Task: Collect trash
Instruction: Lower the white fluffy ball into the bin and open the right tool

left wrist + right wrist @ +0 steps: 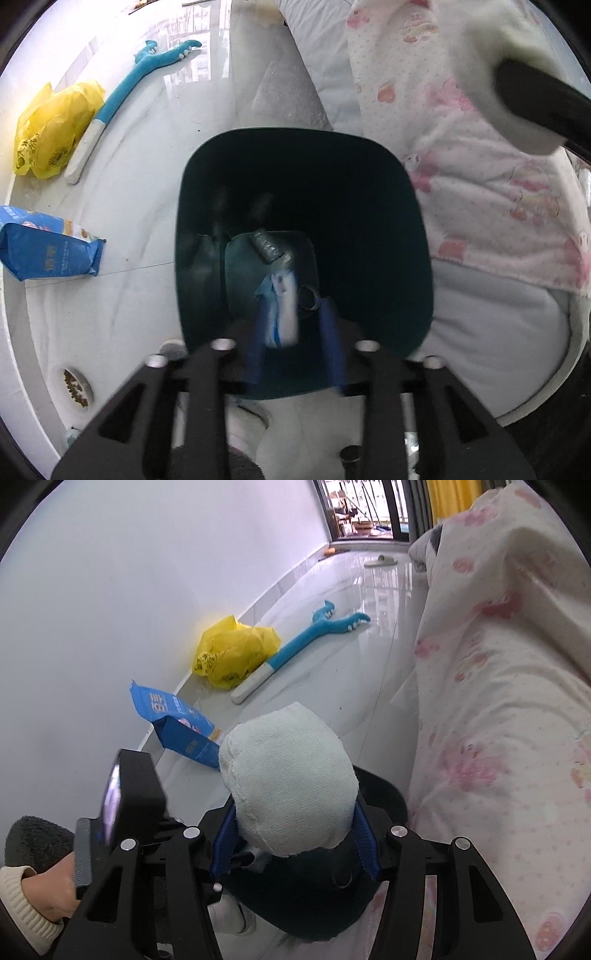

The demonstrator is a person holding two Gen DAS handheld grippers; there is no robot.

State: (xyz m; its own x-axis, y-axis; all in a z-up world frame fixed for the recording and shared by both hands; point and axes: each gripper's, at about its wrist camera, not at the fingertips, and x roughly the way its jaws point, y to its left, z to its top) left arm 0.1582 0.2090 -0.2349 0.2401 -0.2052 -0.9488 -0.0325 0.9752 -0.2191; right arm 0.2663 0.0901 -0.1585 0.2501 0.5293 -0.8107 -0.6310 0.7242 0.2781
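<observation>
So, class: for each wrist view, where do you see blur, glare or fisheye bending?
Left wrist view: the blue fingertips and the wrapper over the dark bin are motion-smeared; the floor glares. Right wrist view: sharper, window reflections streak the floor, and the wall edge bows.
</observation>
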